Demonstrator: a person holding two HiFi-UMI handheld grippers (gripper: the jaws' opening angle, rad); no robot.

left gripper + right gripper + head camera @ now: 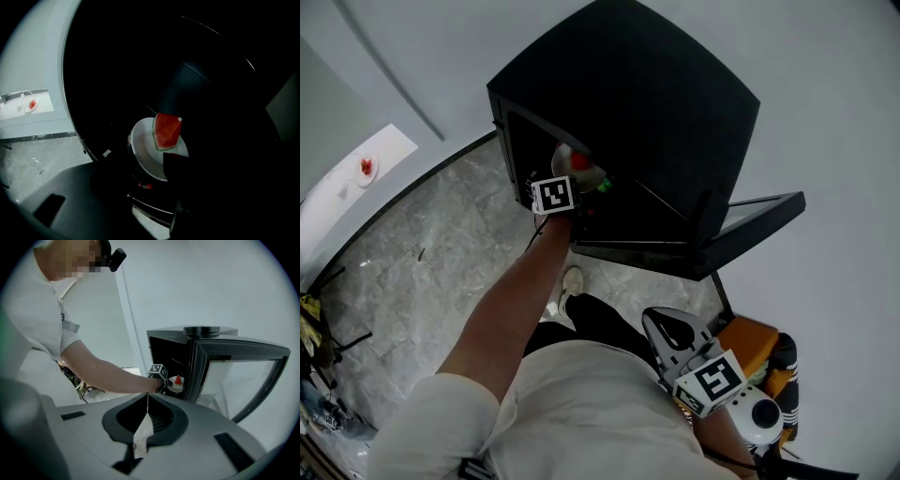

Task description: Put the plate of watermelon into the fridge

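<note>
Inside the fridge (675,112): the white plate (145,150) rests on a dark shelf just past the doorway, with the wedge of watermelon (166,131) on top of it.
At the fridge's open front: the left gripper (570,183) reaches in, the person's arm stretched toward the doorway.
Left gripper, state: released. The jaws stand wide apart and neither pad presses on the plate. The plate lies just ahead, roughly between them, and one jaw tip is very near its rim.
Well back from the fridge: the right gripper (147,399) is held near the person's waist and looks toward the doorway.
Right gripper, state: clenched tip to tip, with nothing between the jaws.
Beside the fridge: the glass-fronted door (750,220) hangs wide open, clear of the doorway.
Step in hand: the set-down appears finished and the plate looks supported by the shelf alone, so this reads as the let-go that ends the placing.
Task progress: the plate is in the fridge, and what looks left is to clear the hand and shut the door.
Next move calls for: drawing the left gripper straight back out of the fridge with the jaws kept wide, so the near tip does not catch the rim and drag the plate toward the doorway.
After that: the door needs swinging shut, and the right gripper is the one nearer to it.
Watch for: the wedge looks able to topple if the plate is nudged.
</note>
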